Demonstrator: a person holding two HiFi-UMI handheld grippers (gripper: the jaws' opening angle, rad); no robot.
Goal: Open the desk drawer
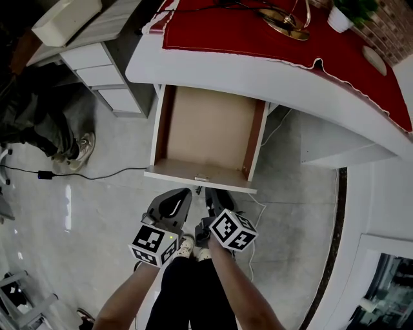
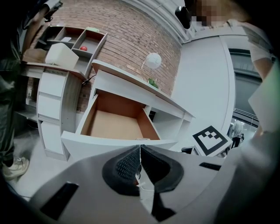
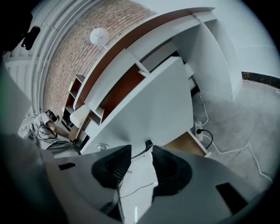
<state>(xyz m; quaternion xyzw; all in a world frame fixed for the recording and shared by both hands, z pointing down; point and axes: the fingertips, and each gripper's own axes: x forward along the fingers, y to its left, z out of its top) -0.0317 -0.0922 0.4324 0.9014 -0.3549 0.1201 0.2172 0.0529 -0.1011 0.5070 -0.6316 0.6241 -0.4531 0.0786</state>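
Note:
The desk drawer stands pulled far out from under the white desk. Its brown inside is bare, and a small handle sits on its white front panel. Both grippers hang side by side just short of that front panel, touching nothing. My left gripper is shut, its pads meeting with nothing between them; its own view looks into the drawer past the left gripper. My right gripper is open with a narrow gap, and the right gripper faces the drawer front from low down.
A red cloth covers the desk top, with a gold lamp base and a plant pot. A white drawer cabinet stands at left, beside a person's legs. Cables and a power strip lie on the floor.

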